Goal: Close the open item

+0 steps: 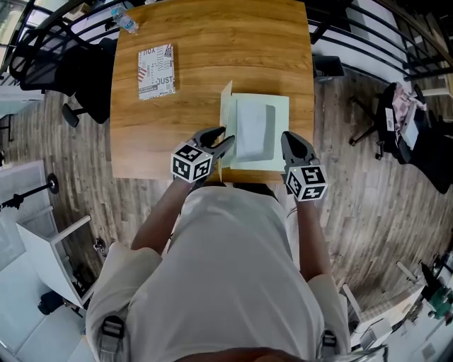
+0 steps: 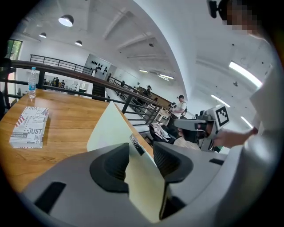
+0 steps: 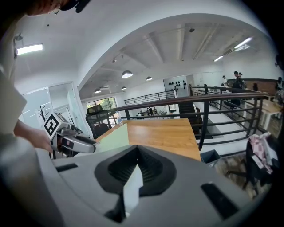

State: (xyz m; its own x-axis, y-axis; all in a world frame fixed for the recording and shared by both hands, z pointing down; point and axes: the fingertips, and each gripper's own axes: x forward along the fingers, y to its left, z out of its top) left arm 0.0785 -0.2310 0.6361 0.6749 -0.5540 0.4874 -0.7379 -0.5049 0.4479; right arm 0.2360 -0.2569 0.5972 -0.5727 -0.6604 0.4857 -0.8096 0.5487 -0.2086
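Observation:
A pale green folder (image 1: 277,106) lies open on the wooden table (image 1: 212,42), near its front edge, with a white sheet (image 1: 253,131) inside. Its cover (image 1: 226,106) stands upright along the left side. My left gripper (image 1: 218,143) is at that cover's near end. In the left gripper view the cover (image 2: 111,128) runs between the jaws of the left gripper (image 2: 141,153), which stand apart from it, open. My right gripper (image 1: 291,143) is at the folder's right edge. In the right gripper view the right gripper (image 3: 136,166) is shut on a thin pale edge (image 3: 132,188) of the folder.
A patterned book (image 1: 156,71) lies at the table's far left. A water bottle (image 1: 126,21) stands at the far left corner. A black office chair (image 1: 64,63) is left of the table. A black railing (image 3: 199,102) runs behind and right of the table.

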